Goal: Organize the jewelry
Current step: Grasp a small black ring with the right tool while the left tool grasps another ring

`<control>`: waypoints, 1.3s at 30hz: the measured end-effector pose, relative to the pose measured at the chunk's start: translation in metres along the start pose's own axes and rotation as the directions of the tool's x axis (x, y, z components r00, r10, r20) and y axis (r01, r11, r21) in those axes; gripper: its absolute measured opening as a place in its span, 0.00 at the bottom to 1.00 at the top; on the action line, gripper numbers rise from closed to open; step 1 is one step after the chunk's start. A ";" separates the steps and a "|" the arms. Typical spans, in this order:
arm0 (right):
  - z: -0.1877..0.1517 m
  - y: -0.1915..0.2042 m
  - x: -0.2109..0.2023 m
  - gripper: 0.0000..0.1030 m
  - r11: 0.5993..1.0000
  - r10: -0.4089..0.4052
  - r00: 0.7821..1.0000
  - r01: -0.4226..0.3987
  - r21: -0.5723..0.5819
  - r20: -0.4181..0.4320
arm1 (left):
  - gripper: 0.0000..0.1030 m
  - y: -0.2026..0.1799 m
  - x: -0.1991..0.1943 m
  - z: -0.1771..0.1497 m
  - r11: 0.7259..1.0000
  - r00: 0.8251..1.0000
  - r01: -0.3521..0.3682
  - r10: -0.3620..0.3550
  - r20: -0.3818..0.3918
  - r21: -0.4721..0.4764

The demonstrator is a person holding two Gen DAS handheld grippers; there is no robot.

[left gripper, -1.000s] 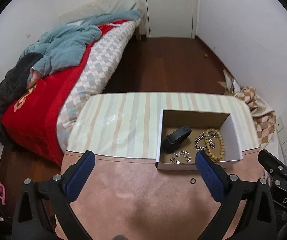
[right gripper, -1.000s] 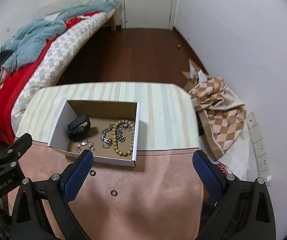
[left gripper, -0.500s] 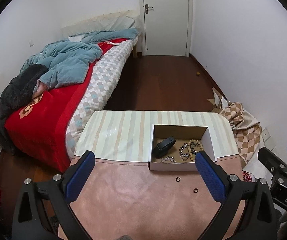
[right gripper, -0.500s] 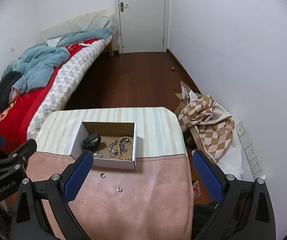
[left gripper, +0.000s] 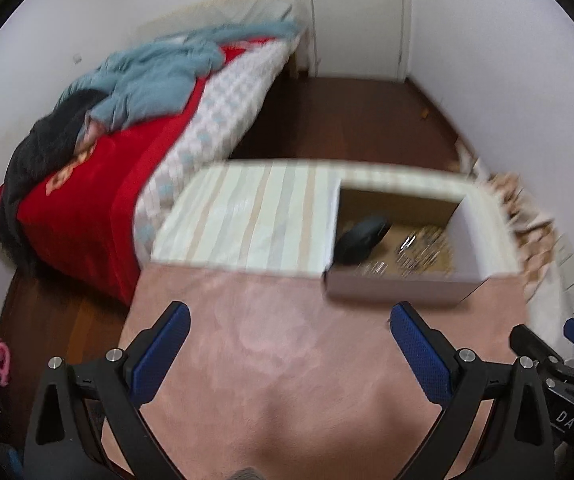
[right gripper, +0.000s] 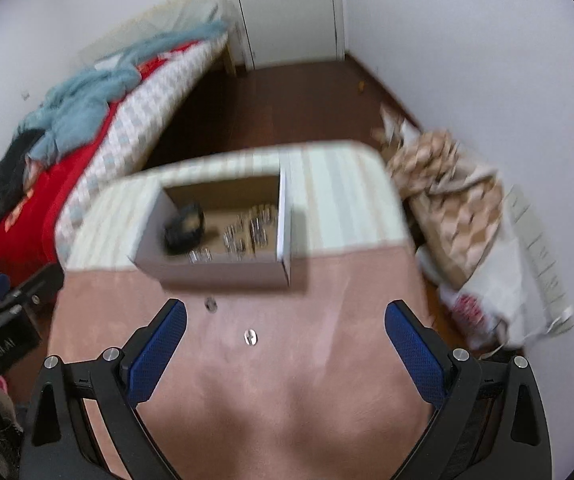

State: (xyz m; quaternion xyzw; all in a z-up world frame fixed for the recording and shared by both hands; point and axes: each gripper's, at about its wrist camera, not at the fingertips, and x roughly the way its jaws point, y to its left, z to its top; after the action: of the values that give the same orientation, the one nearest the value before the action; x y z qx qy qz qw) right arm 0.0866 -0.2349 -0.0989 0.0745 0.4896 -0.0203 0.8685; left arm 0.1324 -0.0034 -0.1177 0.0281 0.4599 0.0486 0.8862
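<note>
A white cardboard box (left gripper: pixel 403 290) (right gripper: pixel 215 271) stands on the table where the pink mat meets the striped cloth. Inside lie a black watch (left gripper: pixel 361 236) (right gripper: pixel 183 226), silver chains (right gripper: pixel 243 236) and a bead bracelet, all blurred. Two small rings (right gripper: pixel 250 337) (right gripper: pixel 210 304) lie on the pink mat in front of the box. My left gripper (left gripper: pixel 289 354) is open and empty over the mat, left of the box. My right gripper (right gripper: pixel 285 354) is open and empty, just behind the rings.
The table carries a pink mat (left gripper: pixel 287 380) in front and a striped cloth (left gripper: pixel 247 216) behind. A bed (left gripper: pixel 99 184) with red and blue covers stands left. Checkered fabric and bags (right gripper: pixel 459 216) lie on the floor right. A door (right gripper: pixel 287 8) is at the back.
Both grippers pulled back and up from the table half a second ago, then dropped and moved forward toward the box. Both views are now motion-blurred. The jaws stayed open.
</note>
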 end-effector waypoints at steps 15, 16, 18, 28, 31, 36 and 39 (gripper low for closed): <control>-0.053 0.030 0.103 0.43 0.989 0.028 0.998 -0.037 -0.141 -0.064 | 0.99 -0.008 0.104 -0.044 0.996 0.975 -0.039 0.056 -0.217 0.085; -0.053 0.033 0.103 0.38 0.987 0.010 0.998 -0.019 -0.160 -0.055 | 0.99 -0.009 0.104 -0.044 0.996 0.975 -0.037 0.054 -0.216 0.086; -0.054 0.036 0.102 0.19 0.982 0.005 0.999 -0.013 -0.187 -0.044 | 0.99 -0.009 0.107 -0.043 0.996 0.975 -0.033 0.051 -0.217 0.085; -0.041 -0.007 0.083 0.00 0.999 -0.022 1.000 0.022 -0.033 -0.015 | 0.99 -0.045 0.110 -0.029 0.993 0.978 0.069 -0.049 -0.204 0.091; -0.038 -0.022 0.083 0.00 0.999 -0.038 0.999 0.038 -0.006 -0.019 | 0.99 -0.064 0.116 -0.025 0.988 0.973 0.112 -0.088 -0.214 0.102; -0.034 -0.041 0.085 0.00 0.999 -0.010 0.999 0.011 0.042 -0.037 | 0.99 -0.085 0.127 -0.025 0.978 0.965 0.154 -0.119 -0.232 0.139; -0.031 -0.053 0.087 0.00 0.993 0.051 0.997 -0.044 0.111 -0.057 | 0.92 -0.093 0.130 -0.026 0.971 0.965 0.177 -0.138 -0.225 0.163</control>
State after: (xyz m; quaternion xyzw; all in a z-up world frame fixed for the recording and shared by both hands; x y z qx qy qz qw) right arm 0.1001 -0.2790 -0.1950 0.1342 0.5117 -0.0243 0.8483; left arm 0.1912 -0.0815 -0.2470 0.0668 0.5550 -0.0615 0.8269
